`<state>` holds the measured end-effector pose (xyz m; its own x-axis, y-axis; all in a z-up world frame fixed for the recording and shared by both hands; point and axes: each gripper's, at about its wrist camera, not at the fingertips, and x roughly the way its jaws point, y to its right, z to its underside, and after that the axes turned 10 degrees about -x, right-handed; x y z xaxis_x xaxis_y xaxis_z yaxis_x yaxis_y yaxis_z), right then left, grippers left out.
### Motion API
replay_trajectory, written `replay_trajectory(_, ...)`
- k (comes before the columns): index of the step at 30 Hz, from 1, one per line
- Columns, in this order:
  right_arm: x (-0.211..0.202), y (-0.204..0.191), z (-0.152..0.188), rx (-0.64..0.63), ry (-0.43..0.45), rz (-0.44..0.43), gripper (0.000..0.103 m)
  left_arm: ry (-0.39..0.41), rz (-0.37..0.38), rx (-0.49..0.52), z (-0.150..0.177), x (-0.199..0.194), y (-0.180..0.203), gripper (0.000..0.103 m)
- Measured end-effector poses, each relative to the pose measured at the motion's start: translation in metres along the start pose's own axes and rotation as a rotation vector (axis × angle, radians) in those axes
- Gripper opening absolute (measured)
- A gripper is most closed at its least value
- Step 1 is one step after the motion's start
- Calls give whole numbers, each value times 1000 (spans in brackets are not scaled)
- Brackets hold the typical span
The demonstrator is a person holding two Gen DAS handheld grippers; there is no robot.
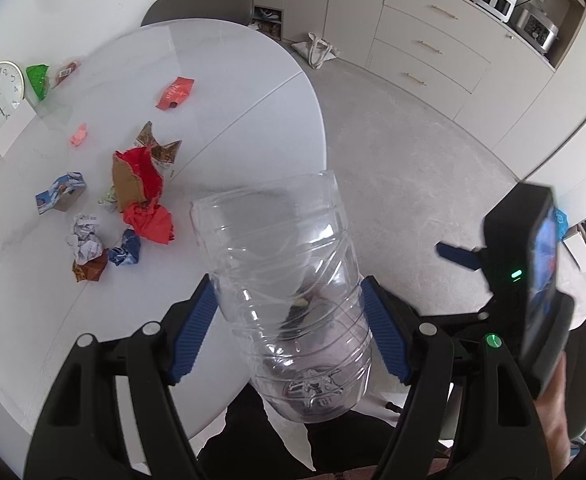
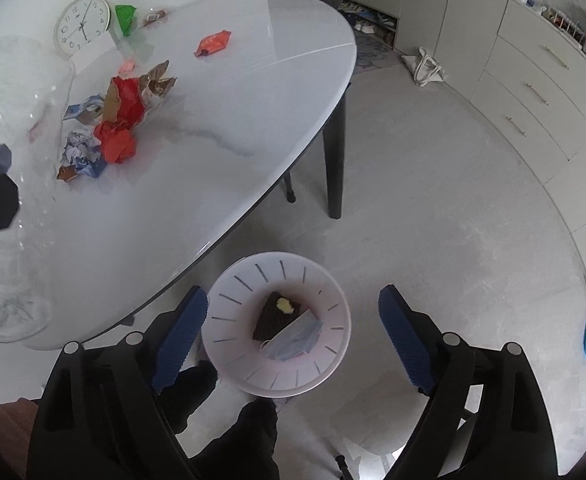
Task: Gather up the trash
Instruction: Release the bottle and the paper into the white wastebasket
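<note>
Trash on the white table (image 1: 233, 92)

The left claw (image 1: 289, 324) grips a clear bottle (image 1: 289, 280) beside the paper pile (image 1: 133, 208). The right claw (image 2: 293, 344) hangs wide above the bin (image 2: 229, 320).

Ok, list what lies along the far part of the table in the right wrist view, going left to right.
Wall clock → green wrapper → small brown packet → orange snack wrapper, then the bare table out to its right edge.
</note>
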<state>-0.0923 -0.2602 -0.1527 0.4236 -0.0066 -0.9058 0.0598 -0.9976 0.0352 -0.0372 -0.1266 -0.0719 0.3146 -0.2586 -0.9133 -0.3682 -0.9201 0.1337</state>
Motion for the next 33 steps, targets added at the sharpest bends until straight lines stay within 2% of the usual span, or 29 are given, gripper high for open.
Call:
replay_trajectory(5, -37, 28, 1, 61, 38, 86, 91, -39, 47, 49, 15, 24, 15, 70)
replay_trajectory(10, -52, 52, 3, 82, 37, 159, 92, -106, 117, 68, 30, 60, 30, 70)
replay_trajectory(14, -53, 66, 6, 113, 41, 146, 92, -144, 131, 70, 36, 87, 36, 71)
replay_trajectory(19, -49, 73, 8, 126, 35, 124, 92, -160, 124, 55, 34, 102, 36, 81)
replay_trajectory(25, -50, 66, 4, 116, 24, 103, 92, -105, 110, 59, 23, 76, 32, 85)
replay_trajectory(29, -63, 50, -6, 99, 33, 83, 93, -12, 97, 14, 12, 34, 15, 91)
replay_trajectory(30, -67, 46, -9, 92, 38, 82, 98, 16, 89, 4, 9, 22, 8, 92)
replay_trajectory(33, -81, 26, -20, 53, 69, 91, 99, 63, 64, -24, 2, -2, -10, 92)
